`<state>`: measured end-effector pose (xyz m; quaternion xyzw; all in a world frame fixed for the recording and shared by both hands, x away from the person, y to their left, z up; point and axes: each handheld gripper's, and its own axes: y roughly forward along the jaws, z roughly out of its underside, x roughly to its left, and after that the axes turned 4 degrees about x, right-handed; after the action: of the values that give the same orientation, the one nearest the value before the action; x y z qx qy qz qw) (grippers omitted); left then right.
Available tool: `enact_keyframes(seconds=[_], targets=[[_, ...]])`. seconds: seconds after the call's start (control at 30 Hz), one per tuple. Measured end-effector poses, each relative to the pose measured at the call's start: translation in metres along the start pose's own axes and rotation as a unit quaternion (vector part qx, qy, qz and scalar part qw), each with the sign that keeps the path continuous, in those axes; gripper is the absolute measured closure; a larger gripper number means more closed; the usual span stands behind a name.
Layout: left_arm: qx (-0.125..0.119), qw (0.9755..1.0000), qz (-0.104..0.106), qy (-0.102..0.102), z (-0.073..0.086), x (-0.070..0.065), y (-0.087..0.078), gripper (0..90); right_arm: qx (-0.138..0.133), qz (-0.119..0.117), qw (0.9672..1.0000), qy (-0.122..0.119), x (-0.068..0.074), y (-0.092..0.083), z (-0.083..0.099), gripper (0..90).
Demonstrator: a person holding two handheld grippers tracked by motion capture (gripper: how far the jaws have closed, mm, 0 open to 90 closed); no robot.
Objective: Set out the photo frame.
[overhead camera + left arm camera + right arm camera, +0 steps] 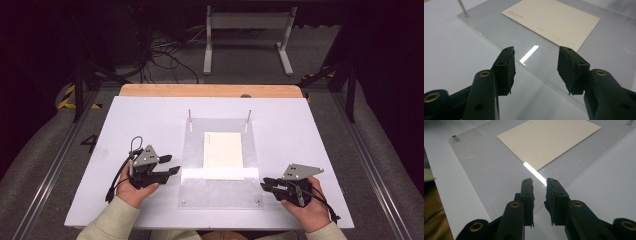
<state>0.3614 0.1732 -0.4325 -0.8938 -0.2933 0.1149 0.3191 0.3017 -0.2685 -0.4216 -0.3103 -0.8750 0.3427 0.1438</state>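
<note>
OK: left gripper [170,165] half open, right gripper [264,183] barely parted, both empty. Approach the cream rectangular paper card [223,155] low, without nudging the clear acrylic plate [192,187].

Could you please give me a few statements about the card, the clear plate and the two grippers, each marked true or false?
1. The cream card lies flat on the clear plate. True.
2. The left gripper holds the card. False: its jaws are open and empty, short of the plate's edge.
3. Two metal pins stand at the plate's far corners. True.
4. The right gripper has its jaws wider apart than the left's. False: its gap is narrower.
5. The card is rolled up. False: it is flat.
</note>
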Motion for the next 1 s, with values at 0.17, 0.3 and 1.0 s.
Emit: enact_keyframes(seconds=[0.17,0.3,1.0], targets=[[0.002,0.9997,-0.007,-0.025,0.009,0.012,-0.002,46.5,-0.011,0.002,0.9999,0.005,-0.011,0.0,-0.017,76.4],[0.001,0.9996,-0.009,-0.026,0.012,0.009,-0.007,43.1,-0.019,0.005,0.9996,0.023,-0.02,0.001,-0.029,71.2],[-0.015,0.9994,-0.011,-0.029,0.022,-0.005,-0.026,41.8,-0.016,0.055,0.9983,-0.009,-0.067,0.027,-0.089,70.8]])
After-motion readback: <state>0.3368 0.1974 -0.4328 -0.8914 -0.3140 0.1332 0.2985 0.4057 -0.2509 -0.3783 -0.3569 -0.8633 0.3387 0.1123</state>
